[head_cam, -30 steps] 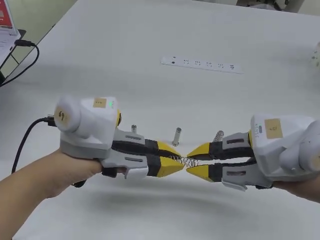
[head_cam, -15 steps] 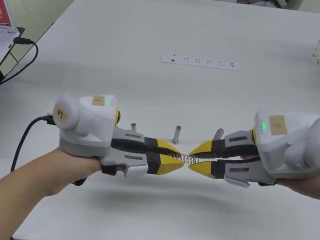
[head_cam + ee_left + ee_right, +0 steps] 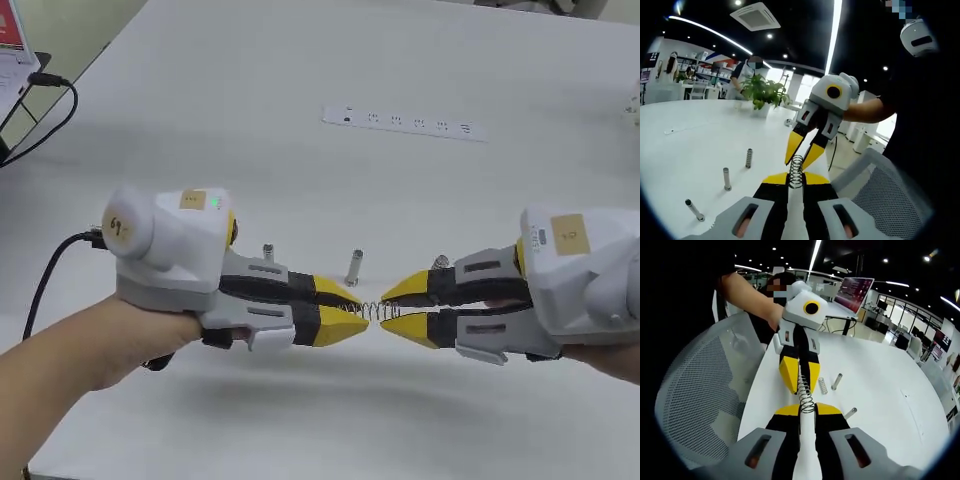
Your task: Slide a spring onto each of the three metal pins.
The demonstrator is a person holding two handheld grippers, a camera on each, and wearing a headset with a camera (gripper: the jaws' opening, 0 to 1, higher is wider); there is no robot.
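at the far left a black cable (image 3: 45, 285) curls over the white table (image 3: 250, 80) toward the left gripper (image 3: 363, 319), which a hand (image 3: 120, 340) holds level with its tips pointing right. its yellow jaws are closed on one end of a small spring (image 3: 374, 312), which hangs in the air between the two grippers, above the near part of the table. behind the left gripper's fingers the left pin (image 3: 268, 252) stands upright and bare on the table. to its right the middle pin (image 3: 355, 268), also bare, stands just behind the held spring. far back on the table lies a white power strip (image 3: 404, 127). the right gripper (image 3: 384, 311) faces the left one, tip to tip. its jaws stand a little apart, one above and one below the spring's other end, and whether they press on the coils cannot be told. just behind its upper finger the right pin (image 3: 440, 262) stands upright, already wearing a second spring (image 3: 748, 157); the left gripper view shows the three pins in a row, this one the farthest.
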